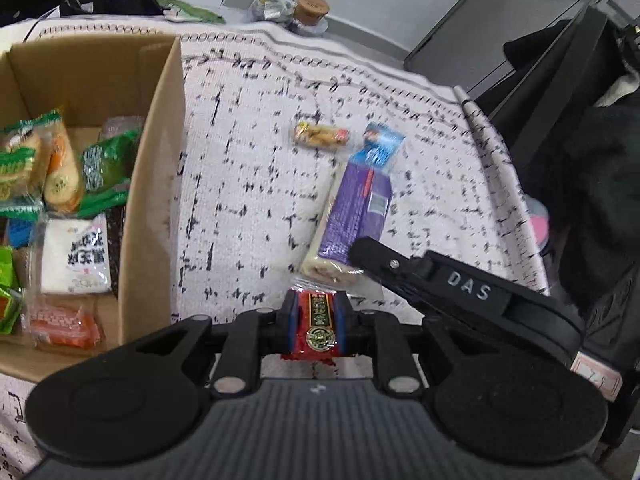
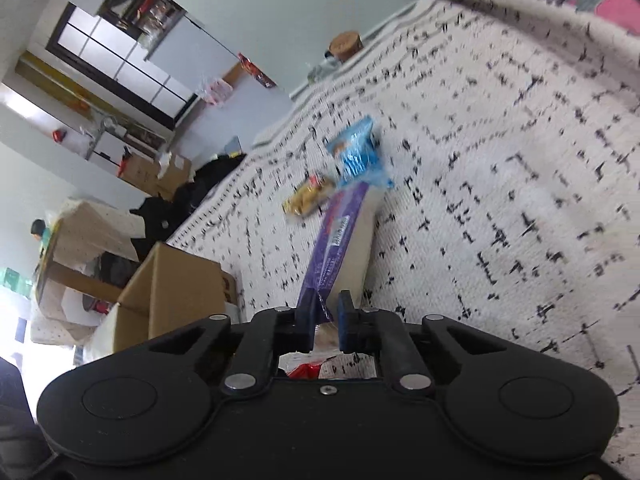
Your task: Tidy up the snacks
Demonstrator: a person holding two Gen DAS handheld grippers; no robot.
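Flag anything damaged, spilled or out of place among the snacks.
Nothing looks torn or spilled. Two packets, a yellow snack and a blue packet, lie loose on the patterned cloth outside the cardboard box. Each gripper holds one: left gripper a red packet, right gripper a purple bar.

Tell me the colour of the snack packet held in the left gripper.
Red, with a dark, gold-lettered label; the snack packet shows best in the left wrist view, clamped in the left gripper.

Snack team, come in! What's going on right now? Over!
Left hand-held gripper shut on red foil snack packet. Right hand-held gripper shut on long purple-wrapped snack bar. Brown cardboard box open, nothing blocking it.
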